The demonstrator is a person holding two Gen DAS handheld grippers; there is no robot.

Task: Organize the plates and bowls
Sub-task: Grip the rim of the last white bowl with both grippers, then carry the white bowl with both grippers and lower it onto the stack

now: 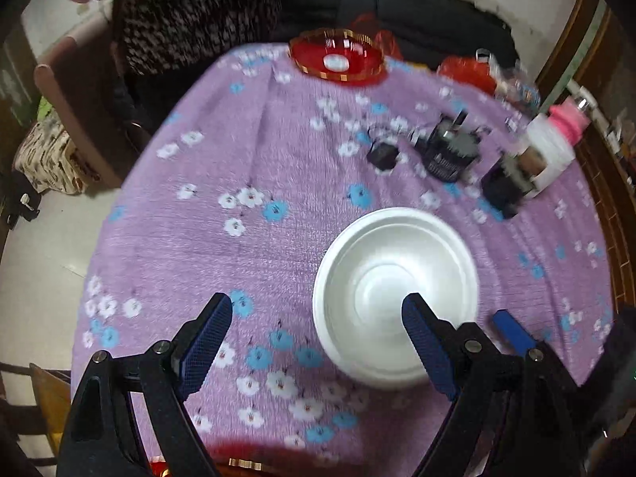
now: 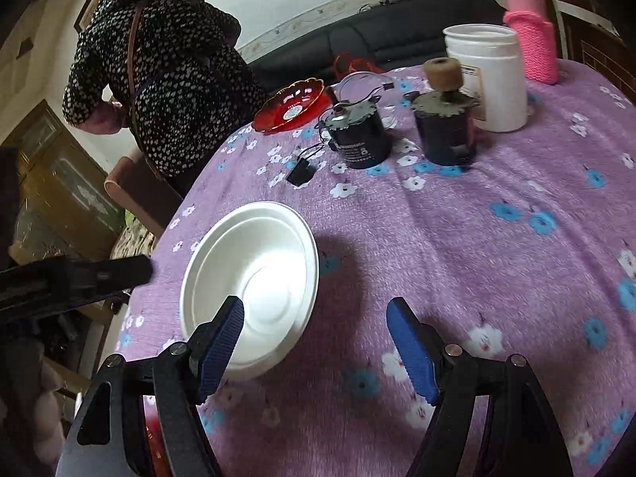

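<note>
Both tools stood with their blue pads wide apart and gripped nothing. On the left, the left tool hung over the counter, which wore a purple cloth with white and blue flowers. Its left fingertip was above bare cloth and its right one above the inside of the white bowl, so the bowl's near-left rim lay between them, untouched as far as could be seen. That bowl sat upright near the front of the counter. To its right, the right tool hovered over the cloth with its left fingertip in front of the bowl's near rim and its right one well clear of it.

Farther back, at the far edge, a red plate with a gold rim lay well apart from the bowl. Right of it stood two dark cylindrical devices, a white tub and a pink-sleeved bottle. A person in a dark spotted top stood beyond the counter on the left.
</note>
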